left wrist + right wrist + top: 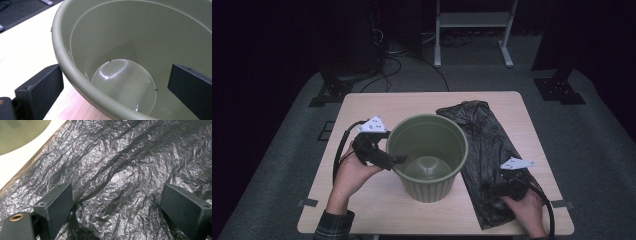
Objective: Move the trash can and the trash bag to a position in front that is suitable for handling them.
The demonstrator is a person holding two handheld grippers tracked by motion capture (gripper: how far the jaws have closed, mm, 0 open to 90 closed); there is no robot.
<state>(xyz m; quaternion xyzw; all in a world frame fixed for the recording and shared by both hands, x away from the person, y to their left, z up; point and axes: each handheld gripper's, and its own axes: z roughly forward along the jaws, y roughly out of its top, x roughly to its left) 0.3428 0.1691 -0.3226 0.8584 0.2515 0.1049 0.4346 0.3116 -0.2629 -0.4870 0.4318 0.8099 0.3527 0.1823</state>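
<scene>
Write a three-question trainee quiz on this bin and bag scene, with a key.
1. True or false: the left gripper has its jaws astride the rim of the green bin, one inside and one outside.
2. What lies under the open right gripper? A. black plastic bag B. towel C. bare table
3. Fill in: the bin stands ____ on the table.

Key: 1 true; 2 A; 3 upright.

High view: we look fwd and down from above the near edge, whole table [362, 107] in frame. Left gripper view sits very close at the bin [75, 72] rim, looking inside. Right gripper view faces down, close over the black bag [120, 170]. Both shared w/ high view.
</scene>
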